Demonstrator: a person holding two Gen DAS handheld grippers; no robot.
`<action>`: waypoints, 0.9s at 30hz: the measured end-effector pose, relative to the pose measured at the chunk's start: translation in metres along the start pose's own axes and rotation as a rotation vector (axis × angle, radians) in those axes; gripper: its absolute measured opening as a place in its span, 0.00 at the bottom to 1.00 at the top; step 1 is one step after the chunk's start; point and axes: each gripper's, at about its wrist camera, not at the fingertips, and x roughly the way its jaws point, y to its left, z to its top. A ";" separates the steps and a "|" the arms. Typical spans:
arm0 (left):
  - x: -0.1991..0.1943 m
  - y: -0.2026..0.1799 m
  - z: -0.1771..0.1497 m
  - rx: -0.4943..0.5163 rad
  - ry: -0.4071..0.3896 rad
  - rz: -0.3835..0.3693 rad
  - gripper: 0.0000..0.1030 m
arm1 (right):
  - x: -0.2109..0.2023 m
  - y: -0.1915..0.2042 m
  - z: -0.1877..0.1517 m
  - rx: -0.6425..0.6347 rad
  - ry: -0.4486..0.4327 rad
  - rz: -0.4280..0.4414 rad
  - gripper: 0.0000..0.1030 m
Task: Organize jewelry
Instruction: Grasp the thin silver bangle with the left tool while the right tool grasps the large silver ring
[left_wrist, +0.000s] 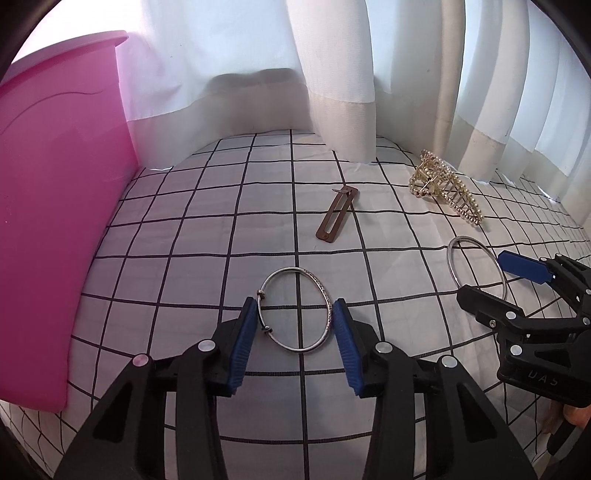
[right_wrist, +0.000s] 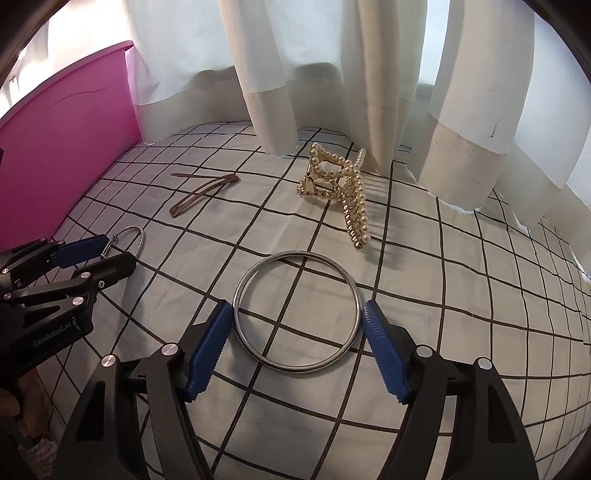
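Left wrist view: we look down on a white sheet (left_wrist: 192, 236) ruled with black grid lines; our left gripper (left_wrist: 294, 314) straddles a small silver bangle (left_wrist: 295, 308) with a little bead clasp, which lies flat on the sheet; the blue pads (left_wrist: 243, 339) sit against its two sides, touching or very nearly so, and the ring looks pinched into an oval; we read this as clamped on the bangle. A brown snap hair clip (left_wrist: 338, 215) lies farther back, well apart; a gold claw clip (left_wrist: 443, 188) set with pearls sits to the right near the white curtain (left_wrist: 332, 74); a pink box (left_wrist: 55, 221) stands along the left edge. At far right the right gripper (left_wrist: 495, 277) hovers around a larger plain bangle (left_wrist: 474, 267).

Right wrist view: the large plain bangle (right_wrist: 297, 310) lies flat on the sheet (right_wrist: 461, 332) between the jaws of our right gripper (right_wrist: 297, 315); the left pad (right_wrist: 210, 350) touches the ring's rim, the right pad stands just clear with a sliver of sheet between; so the jaws are not yet clenched on it. The claw clip (right_wrist: 341, 184) rests just beyond the bangle; the hair clip (right_wrist: 201, 194) lies to the left of that; the pink box (right_wrist: 66, 155) fills the left. The left gripper (right_wrist: 118, 247) appears at the left edge with the small bangle (right_wrist: 135, 240) between its fingers.
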 end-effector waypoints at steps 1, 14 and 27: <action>0.000 0.001 -0.001 -0.002 0.000 -0.003 0.40 | -0.001 0.000 -0.001 -0.001 -0.001 -0.001 0.68; -0.015 0.006 0.000 -0.018 -0.033 -0.012 0.40 | -0.015 -0.008 -0.006 0.040 -0.035 0.028 0.68; -0.024 0.004 0.002 -0.028 -0.040 -0.023 0.40 | -0.036 -0.017 -0.001 0.077 -0.081 0.055 0.68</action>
